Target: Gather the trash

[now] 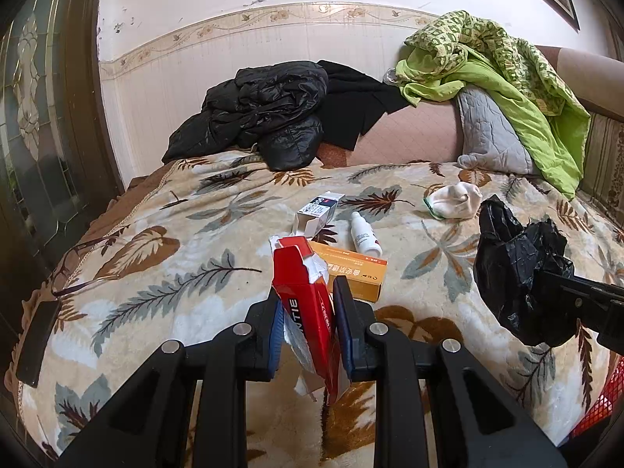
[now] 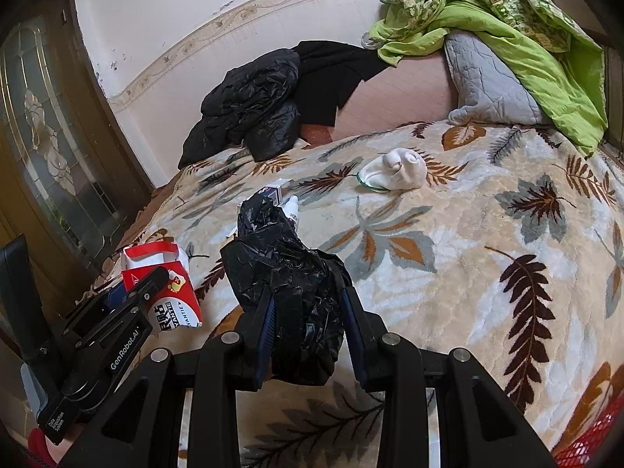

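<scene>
My left gripper point(image 1: 308, 296) is shut on a torn red and white carton point(image 1: 308, 304) and holds it above the bed; the carton also shows in the right wrist view point(image 2: 171, 284). My right gripper point(image 2: 308, 304) is shut on a crumpled black trash bag point(image 2: 288, 284), which hangs at the right in the left wrist view point(image 1: 514, 269). On the leaf-patterned blanket point(image 1: 156, 265) lie an orange box point(image 1: 358, 273), a small white bottle point(image 1: 364, 234), a small white and blue box point(image 1: 319, 212) and a white wad with a green edge point(image 1: 454, 199).
A black jacket point(image 1: 261, 117), black cloth, a grey pillow point(image 1: 487, 132) and a green quilt point(image 1: 507, 74) lie at the head of the bed. A glass-panel door point(image 1: 35, 117) stands left. Glasses point(image 1: 78, 269) and a dark phone point(image 1: 37, 343) lie at the blanket's left edge. A red mesh basket point(image 2: 589, 444) sits lower right.
</scene>
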A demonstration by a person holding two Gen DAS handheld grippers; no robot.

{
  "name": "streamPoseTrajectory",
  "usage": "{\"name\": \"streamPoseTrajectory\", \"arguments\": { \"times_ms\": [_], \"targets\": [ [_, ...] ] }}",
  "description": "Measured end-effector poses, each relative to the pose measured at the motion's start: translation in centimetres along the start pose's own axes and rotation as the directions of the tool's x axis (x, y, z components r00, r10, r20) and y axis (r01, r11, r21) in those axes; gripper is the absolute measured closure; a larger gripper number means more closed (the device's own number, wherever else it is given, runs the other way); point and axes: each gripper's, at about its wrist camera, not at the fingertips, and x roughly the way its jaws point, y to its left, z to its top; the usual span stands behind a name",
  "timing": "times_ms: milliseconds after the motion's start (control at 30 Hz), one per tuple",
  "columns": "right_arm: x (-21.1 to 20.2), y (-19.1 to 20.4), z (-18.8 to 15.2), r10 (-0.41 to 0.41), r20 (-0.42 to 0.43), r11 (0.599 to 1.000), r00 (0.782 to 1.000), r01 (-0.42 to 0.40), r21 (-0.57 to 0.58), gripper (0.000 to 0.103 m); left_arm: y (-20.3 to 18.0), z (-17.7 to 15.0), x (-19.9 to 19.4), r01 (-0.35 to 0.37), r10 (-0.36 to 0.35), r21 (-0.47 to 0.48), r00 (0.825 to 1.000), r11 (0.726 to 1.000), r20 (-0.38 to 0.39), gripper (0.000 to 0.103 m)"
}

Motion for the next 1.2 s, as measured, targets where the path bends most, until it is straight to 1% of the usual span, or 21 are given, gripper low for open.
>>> {"name": "streamPoseTrajectory", "arguments": {
  "times_ms": [700,867,933,1067,1167,1200],
  "targets": [
    [-0.1,-0.1,0.0,-0.003,-0.003,1.0,1.0,0.003,-0.003,0.067,0.1,0.0,0.0,0.006,-0.006,-0.002,1.0,1.0,0.0,0.08],
    [-0.2,0.0,0.0,-0.006,0.006,1.0,1.0,0.006,-0.003,0.067,0.0,-0.1,-0.4,0.023,-0.023,-0.013,1.0,1.0,0.011,0.08],
    [-0.6,0.0,0.1,-0.011,0.016,1.0,1.0,0.011,0.001,0.067,0.0,-0.1,-0.8,0.058,-0.058,-0.026,0.998,0.998,0.02,0.08],
    [-3.3,-0.6,0.4,-0.013,0.074,1.0,0.997,0.012,0.018,0.067,-0.3,0.0,-1.9,0.135,-0.134,-0.036,0.99,0.99,0.033,0.08],
    [-5.5,-1.7,0.0,-0.028,0.091,0.999,0.995,0.026,0.028,0.067,-1.4,0.1,-3.3,0.208,-0.206,-0.041,0.977,0.977,0.046,0.08],
    [-6.3,-2.2,-0.2,-0.034,0.093,0.999,0.995,0.031,0.032,0.067,-1.8,0.2,-3.7,0.238,-0.236,-0.037,0.971,0.971,0.047,0.08]
  ]
}}
